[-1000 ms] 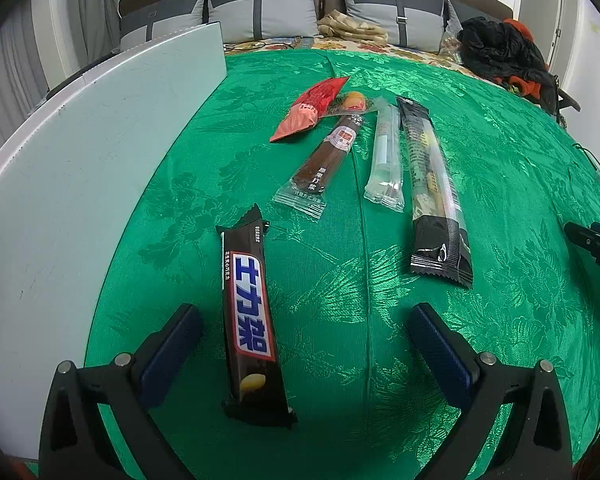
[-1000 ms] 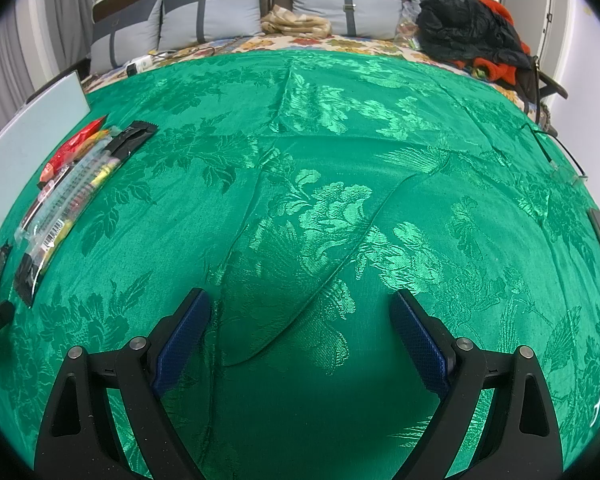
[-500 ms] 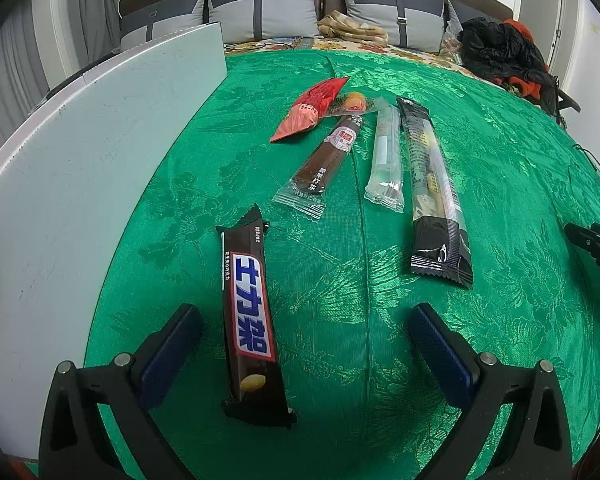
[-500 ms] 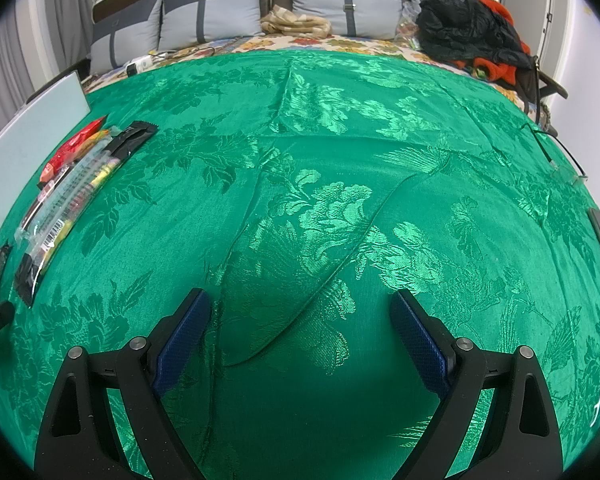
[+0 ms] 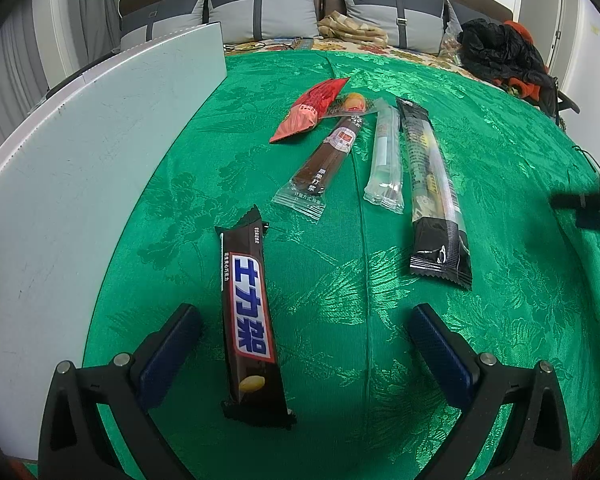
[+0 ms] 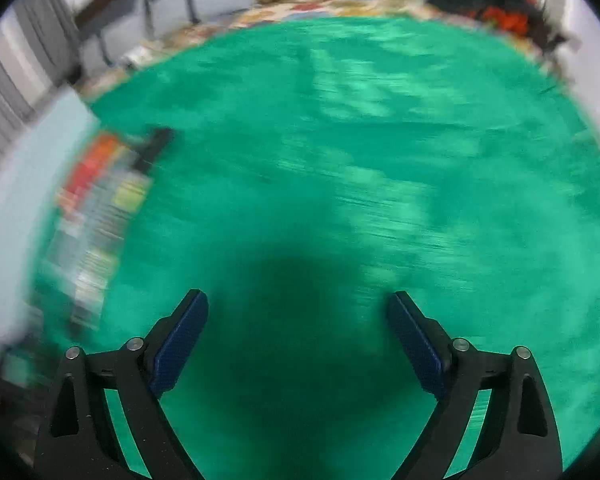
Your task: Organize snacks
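Note:
In the left wrist view a brown chocolate bar [image 5: 249, 312] lies lengthwise on the green cloth, its near half between my open left gripper's [image 5: 300, 320] pads. Further off lie a brown sausage stick [image 5: 327, 162], a clear packet [image 5: 385, 156], a long black-ended packet [image 5: 434, 192], a red packet [image 5: 310, 109] and a small orange snack [image 5: 354, 102]. My right gripper [image 6: 298, 320] is open and empty above bare cloth; its view is blurred, with the snack row [image 6: 100, 216] smeared at the left. Its tip shows in the left view [image 5: 588, 206].
A white board [image 5: 72, 168] stands along the cloth's left side. Grey cushions [image 5: 264, 12] and a folded cloth [image 5: 352, 28] sit at the back. A black and orange bag [image 5: 504, 56] lies at the far right.
The right gripper has started moving fast; its view is now blurred and the snack row sits closer and higher at left. The left gripper and the snacks have not moved.

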